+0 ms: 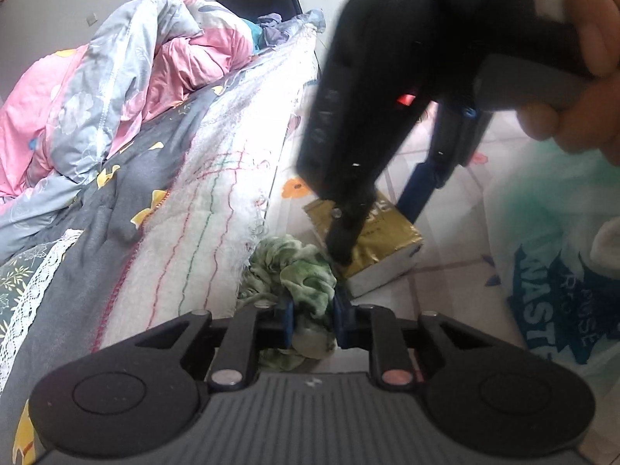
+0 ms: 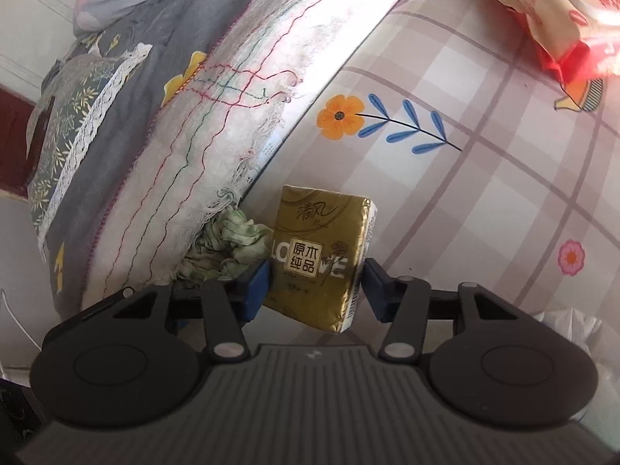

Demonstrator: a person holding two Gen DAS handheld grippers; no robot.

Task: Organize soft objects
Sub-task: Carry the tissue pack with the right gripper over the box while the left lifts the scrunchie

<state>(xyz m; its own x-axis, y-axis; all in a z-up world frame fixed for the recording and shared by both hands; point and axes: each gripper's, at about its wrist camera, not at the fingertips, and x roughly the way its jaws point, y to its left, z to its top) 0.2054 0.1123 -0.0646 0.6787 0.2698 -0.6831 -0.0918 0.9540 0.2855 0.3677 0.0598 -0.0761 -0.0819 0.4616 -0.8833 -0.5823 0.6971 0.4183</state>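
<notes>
A crumpled green cloth (image 1: 306, 271) lies against the edge of a white fringed blanket (image 1: 217, 209). My left gripper (image 1: 314, 321) is shut on the cloth, whose folds bulge between the blue pads. Right beside it lies a gold tissue pack (image 2: 317, 255), also seen in the left wrist view as the gold pack (image 1: 387, 248). My right gripper (image 2: 316, 286) is shut on that pack, one blue pad against each long side. In the left wrist view the right gripper (image 1: 378, 219) comes down from the upper right, held by a hand (image 1: 581, 58). The green cloth (image 2: 228, 244) shows just left of the pack.
A checked sheet with flower prints (image 2: 465, 155) covers the surface under both objects. Piled pink and grey quilts (image 1: 116, 89) lie at the left. A plastic bag with blue lettering (image 1: 558, 290) sits at the right. A red and cream packet (image 2: 558, 11) lies further off.
</notes>
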